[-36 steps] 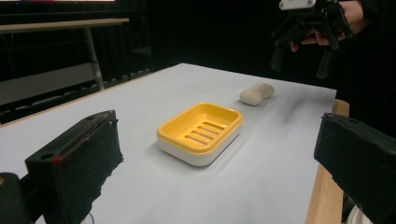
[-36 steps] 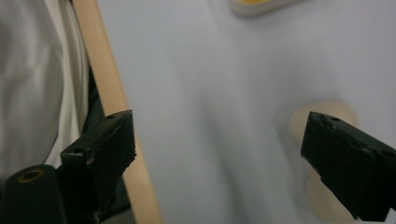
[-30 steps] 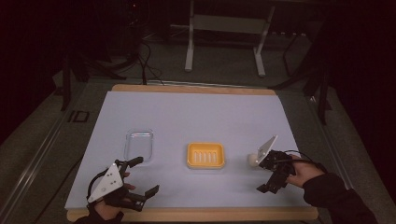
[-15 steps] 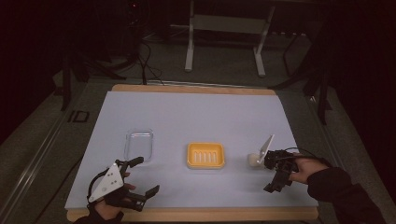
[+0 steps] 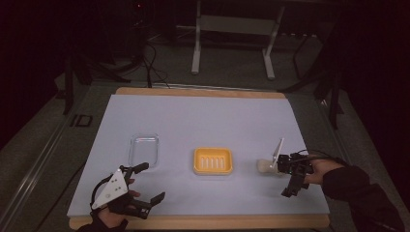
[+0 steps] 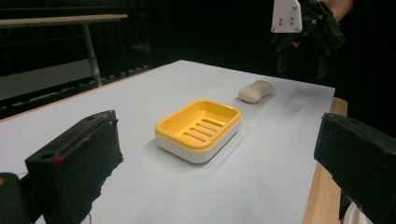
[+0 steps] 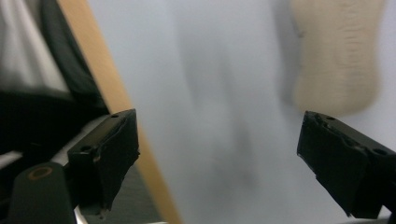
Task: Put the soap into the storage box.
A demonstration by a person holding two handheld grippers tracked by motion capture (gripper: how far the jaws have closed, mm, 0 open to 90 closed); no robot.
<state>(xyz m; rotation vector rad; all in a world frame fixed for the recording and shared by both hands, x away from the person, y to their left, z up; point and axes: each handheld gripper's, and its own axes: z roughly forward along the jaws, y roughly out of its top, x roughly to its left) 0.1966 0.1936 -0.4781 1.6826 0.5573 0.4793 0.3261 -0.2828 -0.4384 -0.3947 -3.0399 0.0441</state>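
A yellow soap dish [image 5: 212, 161] [image 6: 198, 128] sits empty at the middle of the pale blue table cover. A beige soap bar [image 5: 263, 166] [image 6: 255, 91] [image 7: 336, 56] lies on the cover to its right. My right gripper [image 5: 289, 177] [image 7: 219, 154] hovers just right of the bar with its jaws wide open and nothing between them; the bar lies ahead of them, off to one side. Near the front left corner, my left gripper [image 5: 151, 182] [image 6: 219, 168] is open and empty, pointed at the dish. The right gripper [image 6: 303, 28] shows beyond the soap in the left gripper view.
A clear plastic tray [image 5: 144, 149] lies left of the dish. The wooden table edge [image 5: 203, 222] [image 7: 112, 93] runs close to both grippers. Stand legs and cables [image 5: 232, 43] are on the floor beyond the far edge.
My right gripper has rolled so its grey plate is nearly edge-on, and has shifted slightly right and nearer the front edge. The left gripper and the objects have stayed put.
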